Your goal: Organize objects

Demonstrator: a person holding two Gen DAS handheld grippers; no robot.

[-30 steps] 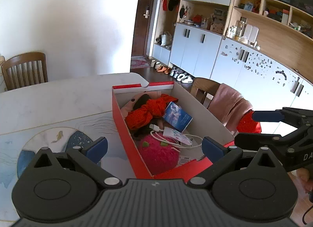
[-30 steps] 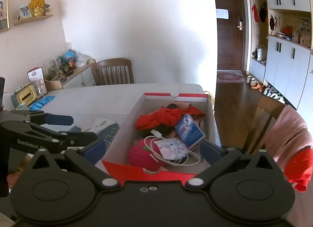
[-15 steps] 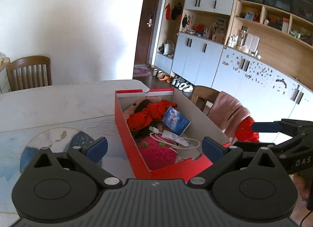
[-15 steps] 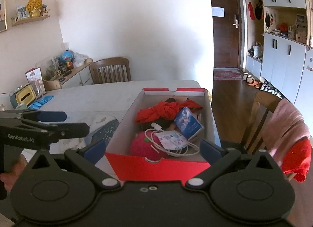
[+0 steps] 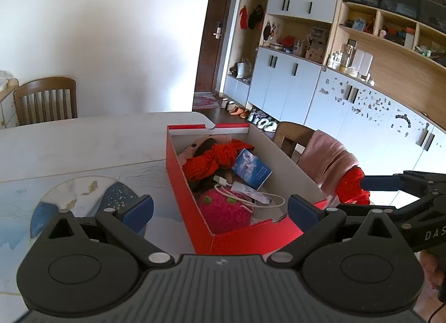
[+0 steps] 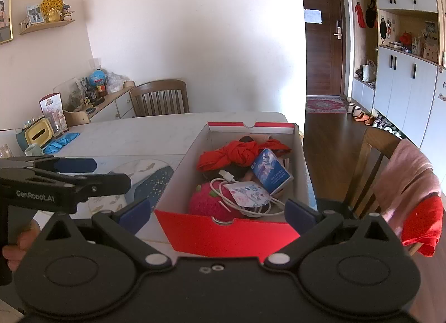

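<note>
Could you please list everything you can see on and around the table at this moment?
shoebox: one, red outside, open, on the table's right part
knotted cloth: one, red, far half of the box
booklet: one, blue, right side of the box
plush ball: one, pink, near end of the box
cable: one, white, lying over the plush ball
table: one, pale marble
gloves: blue, table's far left
chairs: two, wooden; the right one bears pink and red cloths
left tool: open, empty
right tool: open, empty
</note>
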